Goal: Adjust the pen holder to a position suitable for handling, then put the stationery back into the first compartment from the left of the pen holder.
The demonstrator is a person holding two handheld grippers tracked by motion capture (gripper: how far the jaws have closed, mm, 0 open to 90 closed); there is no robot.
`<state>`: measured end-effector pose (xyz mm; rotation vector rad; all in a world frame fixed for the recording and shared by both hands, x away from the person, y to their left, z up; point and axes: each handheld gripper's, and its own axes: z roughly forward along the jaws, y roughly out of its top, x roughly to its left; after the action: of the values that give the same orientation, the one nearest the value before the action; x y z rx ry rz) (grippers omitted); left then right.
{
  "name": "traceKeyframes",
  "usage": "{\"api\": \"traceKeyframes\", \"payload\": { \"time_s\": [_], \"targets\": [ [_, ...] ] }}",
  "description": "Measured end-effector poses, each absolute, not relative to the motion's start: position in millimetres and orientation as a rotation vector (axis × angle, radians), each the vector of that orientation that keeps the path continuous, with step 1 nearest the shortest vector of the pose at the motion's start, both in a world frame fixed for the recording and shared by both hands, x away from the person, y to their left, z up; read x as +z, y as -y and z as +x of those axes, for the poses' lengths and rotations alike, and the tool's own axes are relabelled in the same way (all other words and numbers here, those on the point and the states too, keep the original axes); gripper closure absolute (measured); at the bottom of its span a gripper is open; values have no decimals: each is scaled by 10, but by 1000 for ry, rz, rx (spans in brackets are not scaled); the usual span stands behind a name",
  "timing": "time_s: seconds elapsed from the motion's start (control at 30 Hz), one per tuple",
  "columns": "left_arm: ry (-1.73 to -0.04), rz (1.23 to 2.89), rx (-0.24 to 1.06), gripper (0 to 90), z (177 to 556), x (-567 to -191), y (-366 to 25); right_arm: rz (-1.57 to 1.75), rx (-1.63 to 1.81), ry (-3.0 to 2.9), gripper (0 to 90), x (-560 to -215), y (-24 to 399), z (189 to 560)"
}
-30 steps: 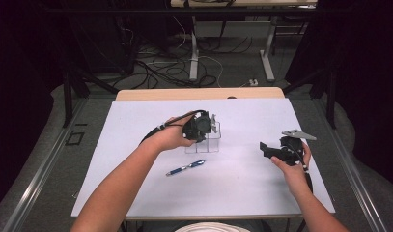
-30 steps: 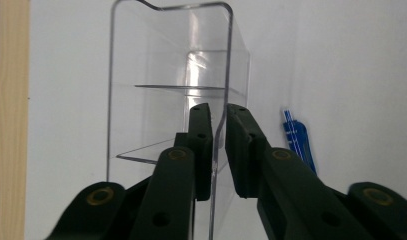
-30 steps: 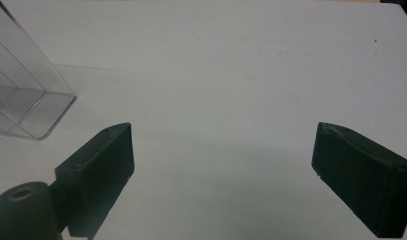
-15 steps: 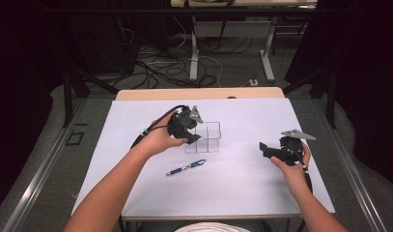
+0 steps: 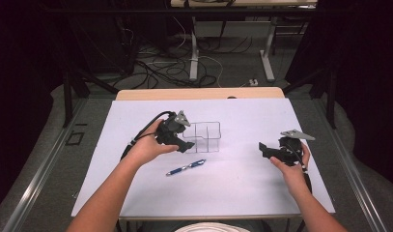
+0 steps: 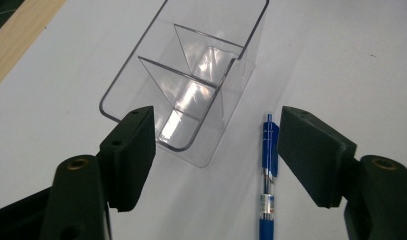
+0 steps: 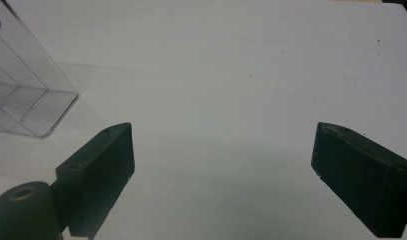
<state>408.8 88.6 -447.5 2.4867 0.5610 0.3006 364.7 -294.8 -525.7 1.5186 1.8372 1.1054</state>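
Note:
A clear plastic organizer (image 5: 206, 135) with several compartments stands upright in the middle of the white table (image 5: 242, 193). A blue pen (image 5: 187, 167) lies flat just in front of it. My left gripper (image 5: 183, 141) hovers at the organizer's left side. In the left gripper view its jaws have just been opening and stand apart (image 6: 216, 125), with the organizer's (image 6: 186, 85) near corner ahead of them, untouched, and the pen (image 6: 268, 170) close to the right-hand jaw. My right gripper (image 5: 267, 150) is held at the right, open and holding nothing (image 7: 221, 145); the organizer (image 7: 21, 100) is far to its left.
A wooden strip (image 5: 199, 93) edges the table's far side. Beyond it lie cables and desk legs on a dark floor. White tabletop lies bare between the pen and my right hand.
My left gripper has drawn back leftward off the organizer and its jaws have spread apart. The organizer, the pen and my right gripper have stayed put.

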Motion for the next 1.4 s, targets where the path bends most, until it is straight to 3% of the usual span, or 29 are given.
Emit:
{"api": "traceKeyframes", "payload": {
  "time_s": [0.5,1.4],
  "targets": [
    [-683,2440,230,249,3956,-4721,-1092,1512,1103,-1841,102,-5250,2916,3637],
    [-631,2658,121,494,3880,-5168,-976,1511,1100,-1855,112,-5266,2928,3639]
  ]
}}
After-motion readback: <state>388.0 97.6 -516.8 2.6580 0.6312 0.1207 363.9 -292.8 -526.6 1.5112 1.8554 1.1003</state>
